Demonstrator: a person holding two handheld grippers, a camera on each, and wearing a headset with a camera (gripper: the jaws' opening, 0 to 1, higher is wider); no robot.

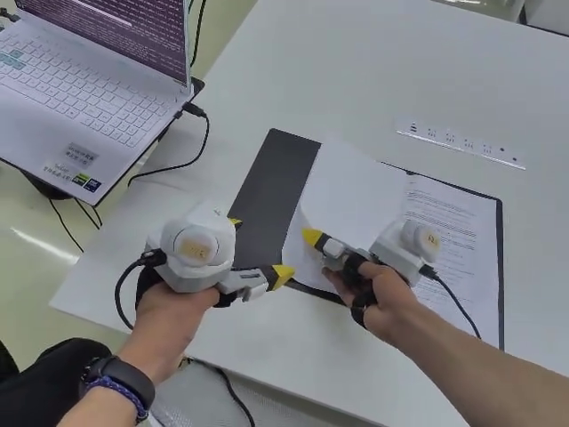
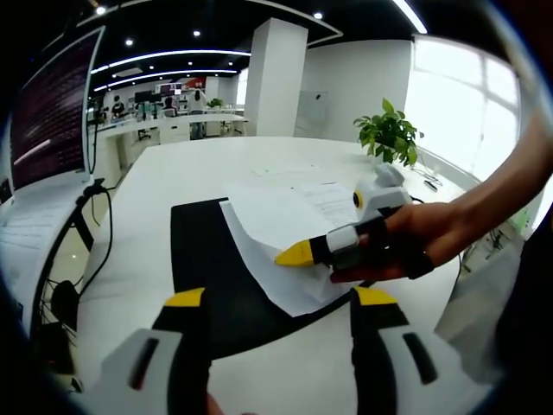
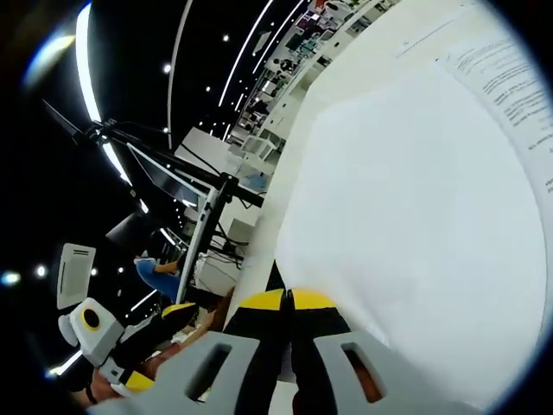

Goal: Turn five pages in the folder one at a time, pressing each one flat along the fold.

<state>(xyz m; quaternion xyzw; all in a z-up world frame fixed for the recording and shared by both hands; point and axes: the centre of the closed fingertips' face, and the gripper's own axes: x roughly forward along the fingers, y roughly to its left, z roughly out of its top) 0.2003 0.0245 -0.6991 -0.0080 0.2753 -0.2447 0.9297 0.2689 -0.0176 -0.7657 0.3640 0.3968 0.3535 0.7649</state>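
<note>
A black folder (image 1: 271, 191) lies open on the white table, its left inner cover (image 2: 194, 251) bare. One white page (image 1: 347, 196) is raised off the stack and curves over toward the left. My right gripper (image 1: 311, 237) is shut on this page's lower left edge; its yellow tips (image 3: 289, 300) meet on the sheet (image 3: 415, 199). A printed page (image 1: 453, 240) lies flat on the right side beneath it. My left gripper (image 1: 260, 249) is open near the folder's front left corner, just above the cover. Its jaws (image 2: 278, 298) frame the right gripper (image 2: 294, 253) and the lifted page (image 2: 268, 216).
An open laptop (image 1: 80, 80) stands at the far left, with a black cable (image 1: 178, 165) running toward the folder. A white power strip (image 1: 458, 142) lies behind the folder. The table's front edge (image 1: 267, 374) is close to the hands. A potted plant (image 2: 389, 134) stands far back.
</note>
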